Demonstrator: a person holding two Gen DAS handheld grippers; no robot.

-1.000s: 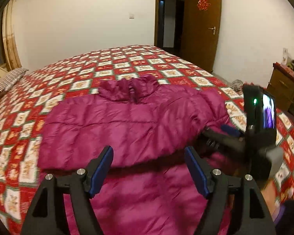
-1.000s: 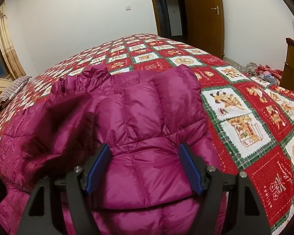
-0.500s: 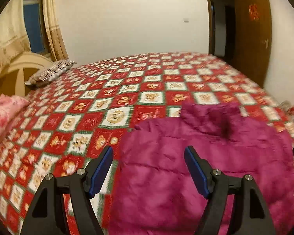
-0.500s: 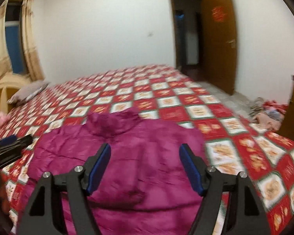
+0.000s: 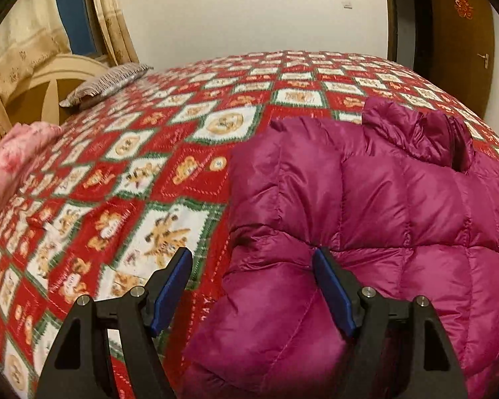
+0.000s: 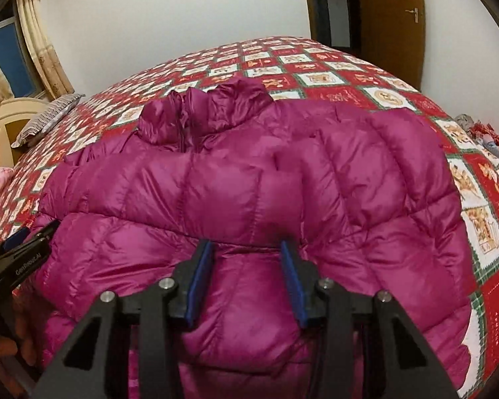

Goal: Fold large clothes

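- On the quilted bedspread [image 5: 143,179], toward 3 o'clock in the left view, lies the magenta puffer jacket [image 5: 366,206], collar at 12.
- Left gripper [image 5: 252,286]: fingers wide apart over the jacket's edge, gripping nothing.
- Right gripper [image 6: 246,276]: jaws closing over jacket fabric, pads not yet pressing.

Open bedspread [image 5: 169,173] is seen to the left of the puffy jacket [image 5: 366,206] – flat, unobstructed up to the pillow [image 5: 106,83] and pink bedding [image 5: 13,163] at the far left edge. On the right side of the jacket, bare bedspread runs along the bed edge. The jacket bulk fills the middle – the raised collar [image 6: 203,113] stands at the far end. The left gripper [image 6: 30,239] sits just beside the jacket's left edge.
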